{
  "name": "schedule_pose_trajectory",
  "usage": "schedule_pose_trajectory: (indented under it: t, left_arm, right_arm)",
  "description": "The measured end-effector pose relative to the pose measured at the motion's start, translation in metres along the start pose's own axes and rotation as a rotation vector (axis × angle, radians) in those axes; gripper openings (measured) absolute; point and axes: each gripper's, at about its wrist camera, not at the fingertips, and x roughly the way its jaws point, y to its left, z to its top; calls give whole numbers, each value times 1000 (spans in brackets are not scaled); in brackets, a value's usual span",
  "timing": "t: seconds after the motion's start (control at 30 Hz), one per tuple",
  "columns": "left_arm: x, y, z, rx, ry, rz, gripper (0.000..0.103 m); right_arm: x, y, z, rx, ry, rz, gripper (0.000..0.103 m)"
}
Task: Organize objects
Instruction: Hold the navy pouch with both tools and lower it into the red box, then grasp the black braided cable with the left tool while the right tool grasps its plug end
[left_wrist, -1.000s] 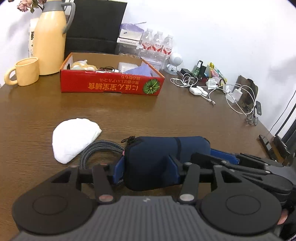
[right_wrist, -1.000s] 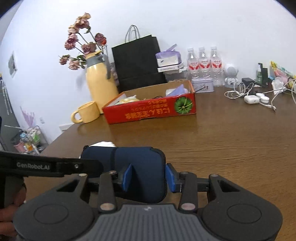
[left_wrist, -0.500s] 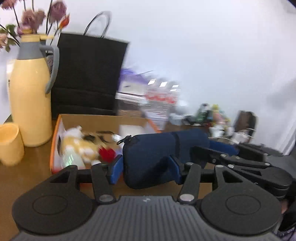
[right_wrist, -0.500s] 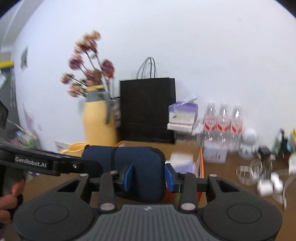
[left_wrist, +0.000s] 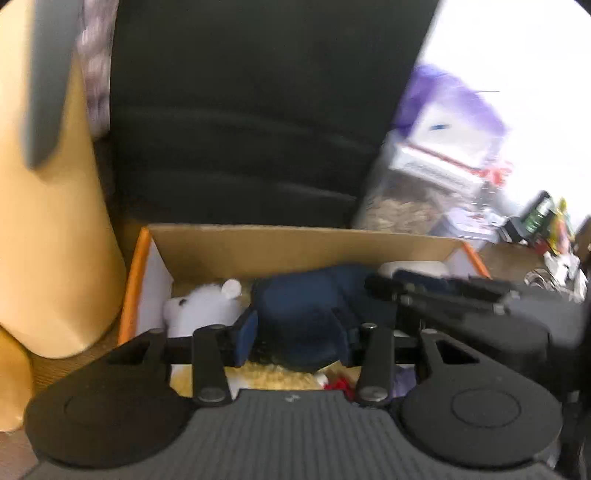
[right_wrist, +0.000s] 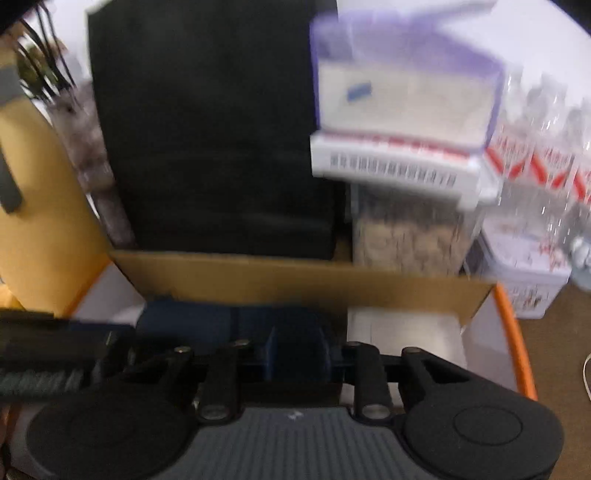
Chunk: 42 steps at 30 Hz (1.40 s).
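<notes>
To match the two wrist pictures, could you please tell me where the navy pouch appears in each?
Left wrist: navy pouch at lower centre, inside the cardboard box.
Right wrist: navy pouch lower centre-left, in the same box.
Shared landmark: the black paper bag behind the box.

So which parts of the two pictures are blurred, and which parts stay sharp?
Left wrist view: the black bag and purple tissue pack are smeared; the left tongs and navy pouch look fairly sharp. Right wrist view: everything is soft, the bottles streaked, the right tongs dark.
</notes>
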Motion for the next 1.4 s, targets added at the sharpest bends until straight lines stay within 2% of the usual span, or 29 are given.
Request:
schedule_pose_trajectory:
  t: [0.1, 0.17, 0.23, 0.33, 0.4, 0.5, 0.6, 0.7, 0.8, 0.87, 0.93, 1.03, 1.13, 1.23, 1.27, 1.33, 1.4]
  left_arm:
    - [-39, -8, -10, 27, -47, 5, 45]
    - [-70, -11, -20, 51, -107, 17, 50]
    - [-110, -19, -37, 79, -169, 12, 59]
    - [-166, -28, -79, 97, -244, -32, 70]
    - [-195, -32, -110, 101, -283, -8, 71]
    - [-233, -40, -162, 110, -333, 61, 74]
    - [-271, -38, -216, 78, -345, 41, 88]
    - [-296, -39, -267, 64, -316, 33, 88]
    - [-305, -44, -310, 63, -265, 50, 88]
    - [-308, -45, -332, 41, -239, 32, 88]
    - [-304, -48, -356, 51, -180, 1, 85]
    - [-296, -50, -378, 54, -118, 7, 77]
    - [-293, -52, -382, 48, -131, -22, 73]
    - [-282, -54, -376, 46, -140, -57, 71]
    - [-275, -53, -374, 34, -131, -60, 68]
    - [-255, -52, -368, 5, -121, -36, 55]
    - [-239, -52, -363, 5, -119, 25, 50]
  right_arm:
    - [-28, -6, -2, -1, -58, 12, 31]
    - [-58, -7, -9, -16, -96, 12, 32]
    - [-89, -5, -15, -37, -130, 29, 34]
    - [-153, -1, -32, -67, -200, 53, 45]
    - [-196, 3, -54, -93, -248, 81, 54]
    - [-256, 10, -102, -169, -288, 145, 59]
    - [-303, 14, -159, -181, -284, 192, 66]
    - [-340, 11, -209, -128, -283, 227, 74]
    - [-366, 15, -260, -121, -263, 183, 75]
    - [-376, 19, -290, -131, -237, 153, 75]
    - [-385, 20, -316, -105, -214, 129, 74]
    - [-405, 23, -342, -85, -207, 147, 74]
    - [-425, 27, -351, -136, -281, 173, 75]
    - [-425, 36, -340, -165, -334, 142, 75]
    - [-417, 39, -334, -166, -326, 163, 75]
    - [-388, 45, -322, -141, -281, 191, 76]
    - [-352, 52, -315, -107, -243, 156, 76]
